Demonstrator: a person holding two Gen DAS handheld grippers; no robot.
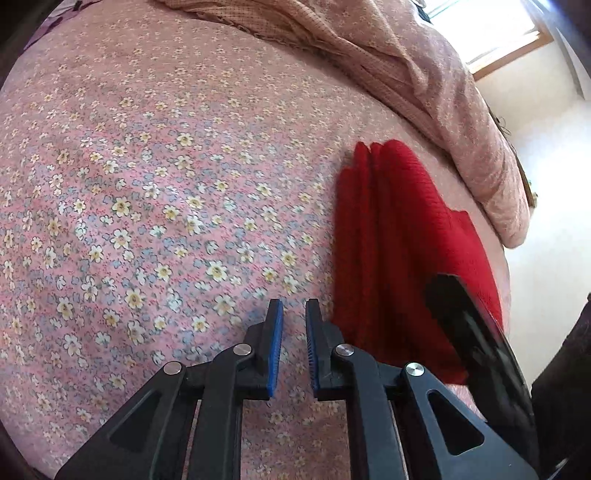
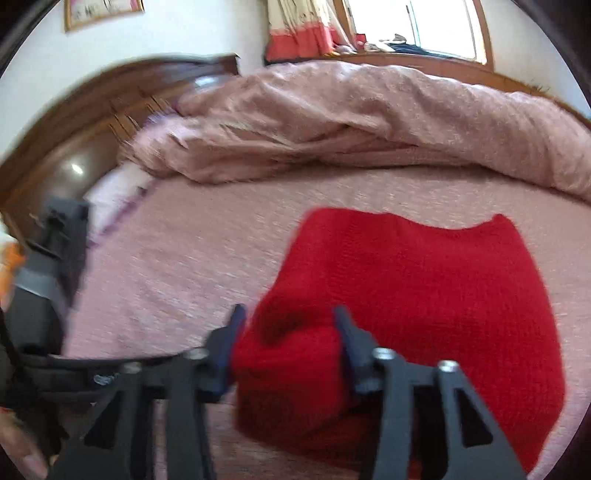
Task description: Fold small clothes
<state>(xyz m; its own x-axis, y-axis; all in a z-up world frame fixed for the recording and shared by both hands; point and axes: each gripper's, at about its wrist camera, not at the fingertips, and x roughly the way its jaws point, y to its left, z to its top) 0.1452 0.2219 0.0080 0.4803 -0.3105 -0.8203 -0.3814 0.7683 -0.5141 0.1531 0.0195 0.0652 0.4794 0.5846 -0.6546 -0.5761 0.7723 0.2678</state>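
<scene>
A red knitted garment [image 1: 399,240] lies folded on the pink flowered bedsheet [image 1: 147,184]. My left gripper [image 1: 294,314] hovers over the bare sheet just left of the garment's near corner, its blue pads nearly together with nothing between them. In the right wrist view the red garment [image 2: 424,277] spreads ahead, and a thick rolled fold at its near left corner sits between the wide-apart fingers of my right gripper [image 2: 290,325]. That view is blurred; the pads do not clearly press the fold. A black part of the right gripper [image 1: 461,321] shows over the garment's right side.
A rumpled pink duvet [image 2: 369,122] is piled along the far side of the bed. A wooden headboard [image 2: 74,122] and a pale pillow [image 2: 114,188] are at the left. The left gripper's dark body [image 2: 55,240] is at the left edge. A window [image 2: 424,26] is behind.
</scene>
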